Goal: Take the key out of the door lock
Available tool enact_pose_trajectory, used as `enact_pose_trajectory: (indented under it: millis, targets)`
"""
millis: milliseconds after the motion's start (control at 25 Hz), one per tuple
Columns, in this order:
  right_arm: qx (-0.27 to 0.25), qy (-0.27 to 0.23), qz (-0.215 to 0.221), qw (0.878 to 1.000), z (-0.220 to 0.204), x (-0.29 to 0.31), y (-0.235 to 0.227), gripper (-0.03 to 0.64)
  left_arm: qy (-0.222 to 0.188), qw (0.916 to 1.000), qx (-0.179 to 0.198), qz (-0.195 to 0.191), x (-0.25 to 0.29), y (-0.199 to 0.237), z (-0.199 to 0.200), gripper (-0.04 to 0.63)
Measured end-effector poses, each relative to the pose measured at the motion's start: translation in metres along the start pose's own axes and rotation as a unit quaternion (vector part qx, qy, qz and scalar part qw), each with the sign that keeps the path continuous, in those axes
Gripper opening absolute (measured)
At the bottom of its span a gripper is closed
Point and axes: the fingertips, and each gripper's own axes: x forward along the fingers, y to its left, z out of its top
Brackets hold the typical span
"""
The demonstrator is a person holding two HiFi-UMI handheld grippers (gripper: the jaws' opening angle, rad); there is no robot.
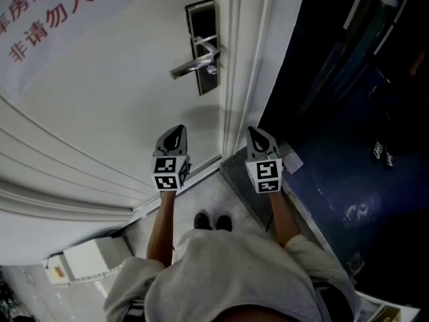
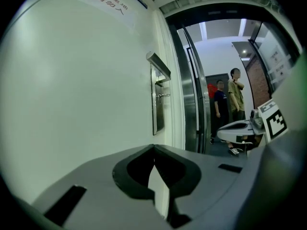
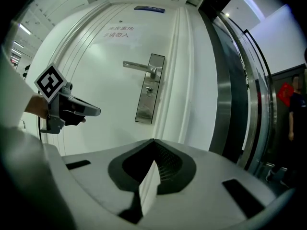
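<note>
Tongs on both sides are clenched: my left tongs [image 1: 175, 133] and my right tongs [image 1: 259, 135] each have their grey tips pressed together with nothing caught between them. I hold them side by side, a little apart, each with its black-and-white marker cube [image 1: 169, 172] just ahead of my hand, and both are aimed at the tall white panelled door [image 1: 100, 113]. The small metal key [image 3: 149, 89] sits in the dark rectangular steel lock plate [image 1: 203, 45], just under the silver lever handle [image 1: 193, 65], whose lever reaches left across the door; in my left gripper view the key juts out of the plate's face. Neither pair of tongs touches key, handle or plate, which all lie well ahead of the tips. The left tongs face plain door to the left of the plate and the right tongs are nearer the door's moulded edge. A white paper notice with red characters [image 1: 47, 19] is stuck high on the door. Past the steel door frame [image 2: 192, 90], two people [image 2: 229, 102] stand in the corridor. My dark shoes [image 1: 213, 222] stand on the pale floor [image 1: 201, 196], and a white box [image 1: 90, 259] lies by the door at my left
</note>
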Motion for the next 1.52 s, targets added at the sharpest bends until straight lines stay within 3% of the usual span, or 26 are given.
enact_pose_trajectory:
  millis: [480, 1160, 1360, 1520]
  targets:
    - [-0.014, -0.006, -0.010, 1.000, 0.023, 0.012, 0.011, 0.023, -0.011, 0.9999, 0.001, -0.003, -0.008, 0.028, 0.013, 0.018]
    - [-0.057, -0.062, 0.016, 0.996, 0.087, 0.061, 0.038, 0.023, -0.024, 0.9986, 0.006, 0.047, -0.043, 0.088, 0.023, 0.018]
    - [-0.145, -0.065, 0.007, 0.987, 0.100, 0.067, 0.039, 0.023, -0.026, 0.9987, 0.005, 0.045, -0.043, 0.089, 0.024, 0.018]
    - [-0.280, -0.065, -0.012, 0.958, 0.117, 0.071, 0.037, 0.023, -0.026, 0.9989, 0.005, 0.037, -0.039, 0.085, 0.023, 0.018]
